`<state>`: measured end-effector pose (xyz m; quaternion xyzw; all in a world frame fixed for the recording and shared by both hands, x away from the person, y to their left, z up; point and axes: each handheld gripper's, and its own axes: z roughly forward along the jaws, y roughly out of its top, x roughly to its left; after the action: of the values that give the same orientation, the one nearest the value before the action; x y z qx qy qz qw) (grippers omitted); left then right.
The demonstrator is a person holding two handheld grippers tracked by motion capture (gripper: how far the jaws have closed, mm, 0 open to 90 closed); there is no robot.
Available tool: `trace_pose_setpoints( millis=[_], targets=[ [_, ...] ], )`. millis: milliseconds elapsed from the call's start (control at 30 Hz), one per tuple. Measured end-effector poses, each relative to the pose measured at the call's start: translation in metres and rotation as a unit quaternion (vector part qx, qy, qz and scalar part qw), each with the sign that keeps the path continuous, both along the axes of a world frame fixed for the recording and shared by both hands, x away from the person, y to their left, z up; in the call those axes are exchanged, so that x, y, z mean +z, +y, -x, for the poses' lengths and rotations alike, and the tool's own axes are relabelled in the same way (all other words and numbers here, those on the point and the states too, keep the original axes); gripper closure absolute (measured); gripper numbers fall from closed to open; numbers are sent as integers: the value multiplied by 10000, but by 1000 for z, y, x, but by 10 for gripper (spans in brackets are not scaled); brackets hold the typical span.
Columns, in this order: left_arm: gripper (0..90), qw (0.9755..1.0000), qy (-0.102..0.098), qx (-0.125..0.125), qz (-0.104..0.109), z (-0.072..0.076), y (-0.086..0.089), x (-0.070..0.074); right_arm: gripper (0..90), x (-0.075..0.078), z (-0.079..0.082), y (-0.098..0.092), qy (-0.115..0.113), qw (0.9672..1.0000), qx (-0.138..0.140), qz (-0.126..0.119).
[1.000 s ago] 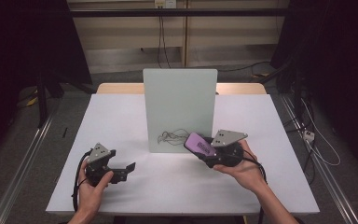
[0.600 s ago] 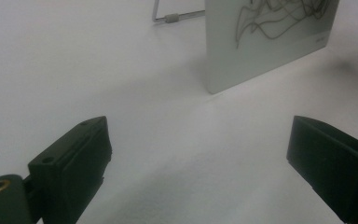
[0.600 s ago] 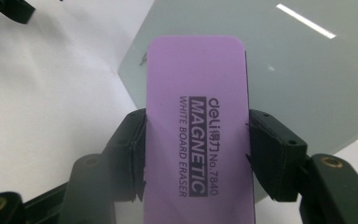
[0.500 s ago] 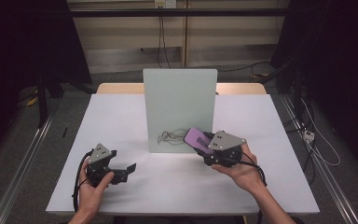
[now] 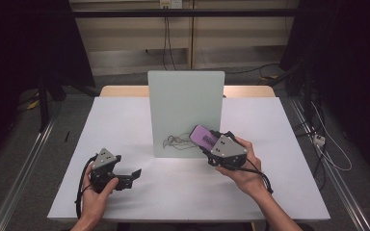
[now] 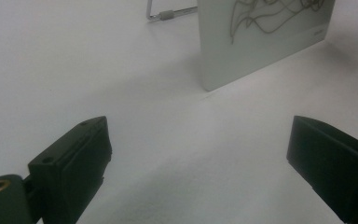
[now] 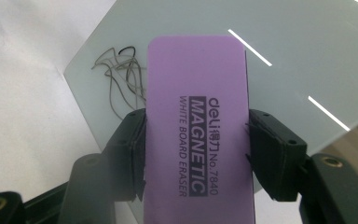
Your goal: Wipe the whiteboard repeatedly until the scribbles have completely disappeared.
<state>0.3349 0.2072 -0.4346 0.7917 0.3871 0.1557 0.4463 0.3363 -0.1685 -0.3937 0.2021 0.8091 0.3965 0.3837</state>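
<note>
You are holding the flat purple rectangular whiteboard eraser (image 7: 198,135) clamped crosswise between your right gripper (image 7: 198,154) jaws at frame center, against the upright pale-green board (image 7: 279,56) beside its scribbles (image 7: 123,77).

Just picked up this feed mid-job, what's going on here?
A person works two handheld grippers at a white table. The right gripper is shut on a purple whiteboard eraser, held up near the scribbles low on the upright whiteboard. The left gripper sits open over the table, holding nothing.
</note>
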Motion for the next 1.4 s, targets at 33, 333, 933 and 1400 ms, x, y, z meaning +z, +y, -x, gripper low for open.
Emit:
trace_pose_setpoints(
  millis=[33, 333, 933, 1400],
  targets=[
    [62, 10000, -2, 0, -7, 0, 0, 0, 423, -2, -1, 2, -28, 10000, 7, 45],
    [62, 10000, 46, -7, -3, -1, -2, -2, 423, -6, -4, 11, -319, 9989, 38, 332],
    [62, 9999, 118, -67, -42, -2, -2, -3, 425, -12, -14, 10, -278, 9992, -73, 289],
    [63, 9999, 133, -69, -48, -2, -1, -3, 425, -15, -13, 11, -219, 9994, -104, 230]
  ],
)
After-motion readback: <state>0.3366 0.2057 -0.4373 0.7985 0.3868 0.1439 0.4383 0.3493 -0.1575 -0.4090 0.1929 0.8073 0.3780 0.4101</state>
